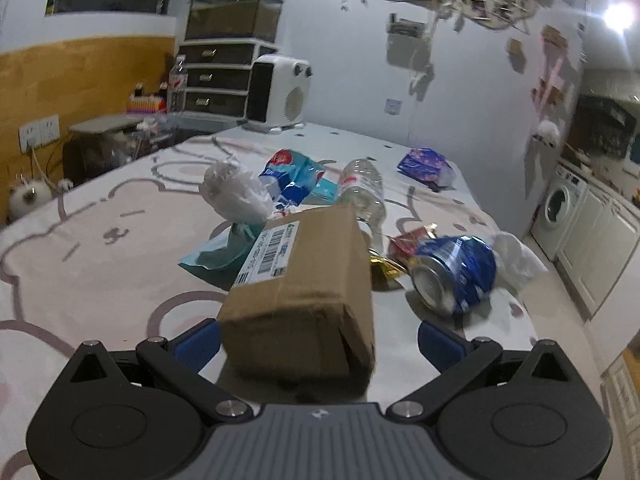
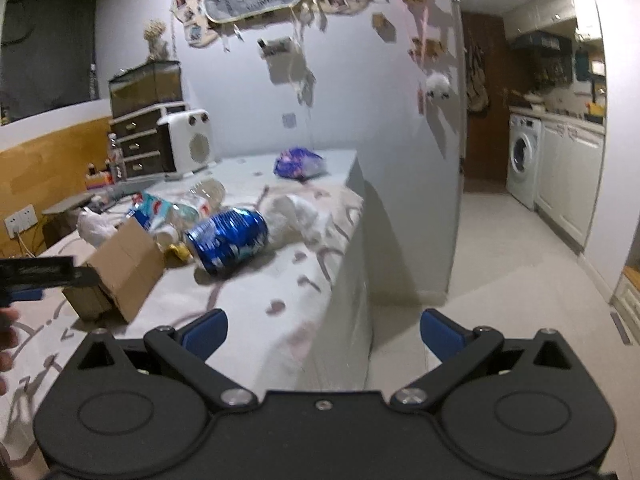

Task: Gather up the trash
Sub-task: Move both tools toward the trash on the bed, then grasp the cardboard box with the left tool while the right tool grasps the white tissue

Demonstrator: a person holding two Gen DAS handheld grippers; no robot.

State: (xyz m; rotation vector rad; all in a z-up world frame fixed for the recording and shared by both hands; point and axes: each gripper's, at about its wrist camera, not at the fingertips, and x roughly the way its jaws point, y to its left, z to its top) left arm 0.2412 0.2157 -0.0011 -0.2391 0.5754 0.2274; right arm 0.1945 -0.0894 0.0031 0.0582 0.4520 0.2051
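Note:
A brown cardboard box (image 1: pixel 304 284) with a barcode label lies on the table between the wide-open fingers of my left gripper (image 1: pixel 318 342); the left pad is near its side, the right pad stands apart. It also shows in the right wrist view (image 2: pixel 120 268). A crushed blue can (image 1: pixel 456 274) lies to its right, also in the right wrist view (image 2: pixel 228 240). Behind are a clear plastic bottle (image 1: pixel 362 190), a blue snack bag (image 1: pixel 296 180), a white plastic bag (image 1: pixel 234 192), a teal wrapper (image 1: pixel 224 250) and gold foil (image 1: pixel 384 268). My right gripper (image 2: pixel 324 334) is open and empty over the table's right edge.
A purple packet (image 1: pixel 426 166) lies at the far right of the table. A white heater (image 1: pixel 280 94) and a drawer unit (image 1: pixel 224 76) stand at the back. White tissue (image 2: pixel 296 216) lies by the can. The table edge (image 2: pixel 352 240) drops to the floor; a washing machine (image 2: pixel 522 156) stands beyond.

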